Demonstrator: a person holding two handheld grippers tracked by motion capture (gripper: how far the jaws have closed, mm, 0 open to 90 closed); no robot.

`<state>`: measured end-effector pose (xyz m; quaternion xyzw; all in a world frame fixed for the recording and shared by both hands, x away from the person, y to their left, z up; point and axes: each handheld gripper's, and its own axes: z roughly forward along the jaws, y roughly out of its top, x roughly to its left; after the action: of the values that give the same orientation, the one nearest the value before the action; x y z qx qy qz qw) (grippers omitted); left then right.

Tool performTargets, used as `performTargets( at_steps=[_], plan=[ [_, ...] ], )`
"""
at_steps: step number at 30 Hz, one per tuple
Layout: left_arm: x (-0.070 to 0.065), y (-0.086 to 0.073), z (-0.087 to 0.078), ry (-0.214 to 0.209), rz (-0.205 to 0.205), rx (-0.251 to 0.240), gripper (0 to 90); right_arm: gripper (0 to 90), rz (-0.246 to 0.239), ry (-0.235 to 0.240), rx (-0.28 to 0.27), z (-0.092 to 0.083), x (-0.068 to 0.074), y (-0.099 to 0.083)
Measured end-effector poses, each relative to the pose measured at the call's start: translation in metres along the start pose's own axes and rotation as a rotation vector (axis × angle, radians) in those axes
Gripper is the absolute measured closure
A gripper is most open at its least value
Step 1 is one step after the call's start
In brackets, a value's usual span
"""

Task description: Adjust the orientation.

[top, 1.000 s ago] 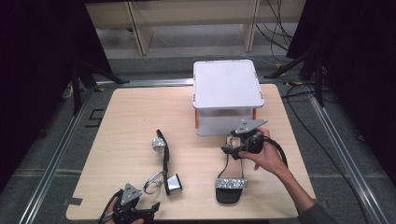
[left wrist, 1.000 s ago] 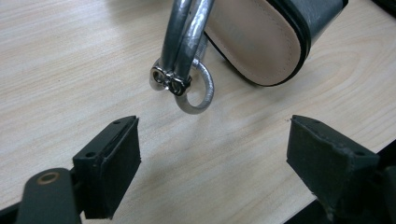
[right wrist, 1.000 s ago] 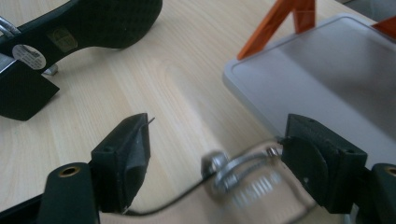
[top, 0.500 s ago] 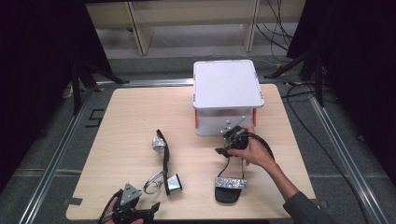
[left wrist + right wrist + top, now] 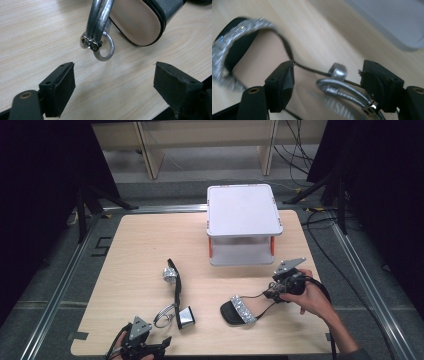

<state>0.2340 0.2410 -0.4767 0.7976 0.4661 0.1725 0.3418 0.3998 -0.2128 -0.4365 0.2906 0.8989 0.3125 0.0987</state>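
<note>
High view: pale wooden counter [image 5: 140, 245], rectangular, its far-left half bare. White two-tier plastic stand with orange legs [image 5: 244, 222] at the far edge, right of centre. Black flat sandal with a rhinestone toe band [image 5: 239, 310] lies at near right, toe toward the middle, well clear of the stand. Right tool [image 5: 278, 290], held in a hand [image 5: 311, 296], sits at this sandal's heel end, near the counter's right edge. Second black sandal with silver heel and strap [image 5: 176, 295] lies on its side left of centre. Left tool [image 5: 150, 349] rests at the counter's near edge, just below that sandal's heel; open surface lies to its left.

Left gripper view: jaws spread wide, nothing between them, low over bare wood. Ahead, apart from both pads, the silver strap with buckle and loop [image 5: 98, 42] and the tan sole of the side-lying sandal. The counter's edge runs under the right jaw.

Right gripper view: jaws partly apart around the thin black strap [image 5: 317, 72] and a silver strap loop [image 5: 337, 71] above the insole; whether the pads press on them cannot be told. Picture blurred.
</note>
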Motion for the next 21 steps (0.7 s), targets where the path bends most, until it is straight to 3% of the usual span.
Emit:
performTargets(
  at_steps=[2, 4, 5, 7, 10, 12, 13, 15, 17, 21],
  plan=[
    [-0.001, 0.000, 0.000, -0.007, -0.015, 0.003, 16.8, 23.8, 0.006, 0.011, 0.019, -0.009, 0.005, -0.009],
    [0.000, 0.000, 0.000, -0.009, -0.009, 0.002, 16.8, 28.5, -0.007, 0.016, 0.045, -0.016, 0.009, -0.014],
    [0.000, 0.000, 0.000, -0.008, -0.009, 0.003, 16.8, 29.4, -0.015, 0.024, 0.012, -0.019, 0.011, -0.015],
    [0.000, 0.000, 0.000, -0.007, -0.010, 0.008, 16.8, 22.8, -0.024, 0.042, -0.030, -0.023, 0.016, -0.013],
    [0.000, 0.000, 0.000, 0.003, 0.002, -0.001, 16.8, 20.0, -0.102, 0.075, -0.032, -0.018, 0.023, -0.004],
    [-0.001, 0.000, 0.000, -0.004, -0.020, 0.000, 16.8, 19.9, -0.139, 0.092, -0.003, -0.010, 0.025, 0.000],
    [0.000, 0.000, 0.000, -0.008, -0.009, 0.002, 16.8, 21.7, -0.161, 0.111, 0.008, -0.004, 0.027, 0.003],
    [0.001, 0.000, 0.001, 0.004, 0.003, 0.000, 16.8, 21.8, -0.158, 0.144, 0.037, 0.005, 0.027, 0.004],
    [0.001, 0.000, 0.000, 0.003, 0.004, -0.003, 16.8, 22.1, -0.179, 0.148, 0.075, 0.012, 0.026, 0.003],
    [-0.001, 0.000, -0.001, -0.007, -0.017, -0.002, 16.8, 22.5, -0.189, 0.179, 0.100, 0.007, 0.031, 0.001]
  ],
)
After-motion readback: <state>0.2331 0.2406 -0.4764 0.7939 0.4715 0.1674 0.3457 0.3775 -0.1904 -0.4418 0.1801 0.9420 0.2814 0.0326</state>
